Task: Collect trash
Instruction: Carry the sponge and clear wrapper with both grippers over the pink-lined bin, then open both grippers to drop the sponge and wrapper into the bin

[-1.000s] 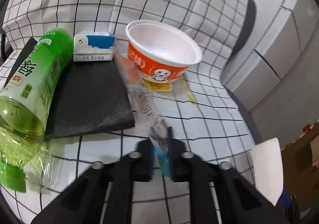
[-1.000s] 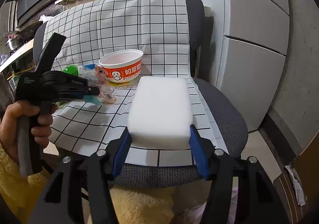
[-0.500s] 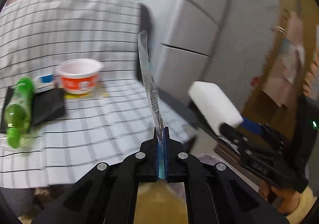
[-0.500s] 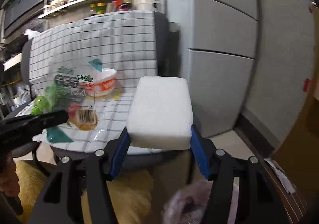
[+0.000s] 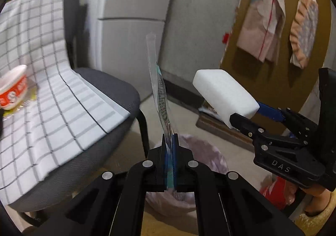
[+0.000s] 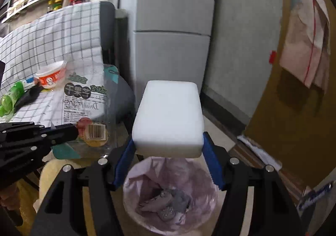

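My left gripper [image 5: 170, 141] is shut on a clear printed plastic wrapper [image 5: 158, 88], which stands up edge-on from its pads. The right wrist view shows the wrapper [image 6: 84, 99] flat-on, with a barcode, hanging from the left gripper [image 6: 73, 129] beside the chair. My right gripper [image 6: 168, 144] holds a white foam block [image 6: 168, 114] between its blue pads, and its jaws are opening. The block [image 5: 222, 95] hangs above a bin lined with a pink bag [image 6: 128, 194], which has crumpled trash inside. The bin [image 5: 205, 152] lies just beyond the left fingertips.
A grey chair [image 5: 117, 88] draped with a checked cloth [image 5: 31, 67] carries an orange-and-white bowl [image 6: 51, 77], a green bottle [image 6: 10, 97] and a dark pad. Grey cabinets stand behind. A brown door with hanging clothes [image 6: 304, 46] is to the right.
Both grippers have swung right, away from the chair seat, to above the bin. The wrapper came off the cloth with the left gripper. The block stays in the right gripper.
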A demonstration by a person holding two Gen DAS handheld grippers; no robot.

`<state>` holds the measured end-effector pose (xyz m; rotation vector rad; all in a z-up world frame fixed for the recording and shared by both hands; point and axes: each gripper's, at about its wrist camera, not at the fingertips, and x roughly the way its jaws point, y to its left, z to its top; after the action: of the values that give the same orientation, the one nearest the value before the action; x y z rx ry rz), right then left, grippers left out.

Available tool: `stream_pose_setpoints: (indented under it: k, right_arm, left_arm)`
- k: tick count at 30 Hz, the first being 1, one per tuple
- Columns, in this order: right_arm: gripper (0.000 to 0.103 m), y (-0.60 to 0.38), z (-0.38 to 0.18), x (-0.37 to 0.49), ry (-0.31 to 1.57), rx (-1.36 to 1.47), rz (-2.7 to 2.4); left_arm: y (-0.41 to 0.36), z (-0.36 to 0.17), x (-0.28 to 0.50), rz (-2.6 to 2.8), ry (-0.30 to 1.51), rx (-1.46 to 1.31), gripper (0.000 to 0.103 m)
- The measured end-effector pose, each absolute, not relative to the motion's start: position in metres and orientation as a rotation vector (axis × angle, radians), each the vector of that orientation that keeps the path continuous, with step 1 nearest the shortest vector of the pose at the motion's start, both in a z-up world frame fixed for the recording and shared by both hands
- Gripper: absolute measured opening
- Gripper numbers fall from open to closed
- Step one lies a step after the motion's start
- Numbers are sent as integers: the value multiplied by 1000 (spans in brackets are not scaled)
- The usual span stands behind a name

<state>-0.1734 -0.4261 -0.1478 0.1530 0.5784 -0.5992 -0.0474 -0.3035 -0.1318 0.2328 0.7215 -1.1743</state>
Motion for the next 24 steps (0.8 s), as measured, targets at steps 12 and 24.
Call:
stream_pose_setpoints:
  k: [12, 24]
  right_arm:
    - [75, -460, -204, -180, 678, 280, -647]
    - [75, -467, -169, -188, 546, 285, -679]
  left_arm:
    - [-328, -165, -49, -1194, 821, 287, 4]
    - [-318, -164, -58, -1222, 825, 293, 4]
